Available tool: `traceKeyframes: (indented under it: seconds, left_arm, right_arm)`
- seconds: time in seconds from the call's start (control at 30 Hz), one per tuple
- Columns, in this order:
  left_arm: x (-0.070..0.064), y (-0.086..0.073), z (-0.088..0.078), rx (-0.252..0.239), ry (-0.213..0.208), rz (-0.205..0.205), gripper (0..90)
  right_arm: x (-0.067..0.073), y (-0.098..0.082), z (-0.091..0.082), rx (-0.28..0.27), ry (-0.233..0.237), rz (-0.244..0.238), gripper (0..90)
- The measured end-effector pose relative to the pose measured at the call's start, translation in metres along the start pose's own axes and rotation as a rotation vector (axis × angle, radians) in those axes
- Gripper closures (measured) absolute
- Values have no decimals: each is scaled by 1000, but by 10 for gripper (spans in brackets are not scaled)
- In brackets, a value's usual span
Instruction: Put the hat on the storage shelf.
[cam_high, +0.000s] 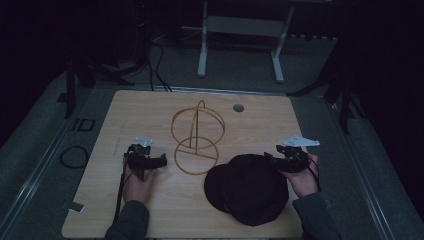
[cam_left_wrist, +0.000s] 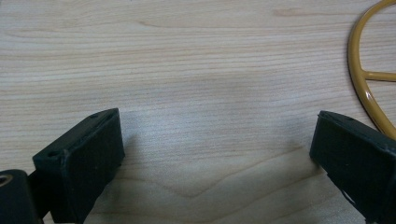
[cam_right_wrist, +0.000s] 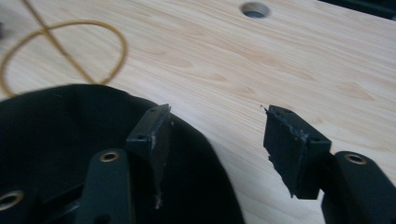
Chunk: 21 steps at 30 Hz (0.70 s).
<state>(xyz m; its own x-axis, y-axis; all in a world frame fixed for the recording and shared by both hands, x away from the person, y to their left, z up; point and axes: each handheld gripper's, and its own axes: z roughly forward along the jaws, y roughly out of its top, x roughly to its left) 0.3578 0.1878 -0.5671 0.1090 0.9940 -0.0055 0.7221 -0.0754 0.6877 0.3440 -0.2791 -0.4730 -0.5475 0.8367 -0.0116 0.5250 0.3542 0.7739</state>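
A black cap (cam_high: 247, 187) lies on the wooden table (cam_high: 150, 105) near its front right. In the right gripper view the cap (cam_right_wrist: 56, 135) spreads under the left jaw. My right gripper (cam_high: 274, 158) hangs at the cap's right rim, open, nothing between its jaws (cam_right_wrist: 217, 137). A yellow wire stand (cam_high: 197, 137) of two rings rises at the table's middle; its base ring (cam_left_wrist: 369, 88) curves past the right jaw in the left gripper view. My left gripper (cam_high: 161, 161) rests left of the stand, open over bare wood (cam_left_wrist: 215, 140).
A round cable hole (cam_high: 238, 107) pierces the table behind the stand, also seen far off as a hole (cam_right_wrist: 254, 9). A white frame (cam_high: 240, 30) stands on the floor beyond the table. A cable loop (cam_high: 74, 156) lies on the floor to the left.
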Motion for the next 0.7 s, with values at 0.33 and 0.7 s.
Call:
traceKeyframes:
  seconds: [0.33, 0.7]
  left_arm:
    - [0, 0, 0, 0, -1, 0, 25]
    - [0, 0, 0, 2, -1, 0, 25]
  right_arm:
    - [17, 18, -1, 18, 87, -67, 343]
    - [43, 32, 3, 81, 195, -195, 289]
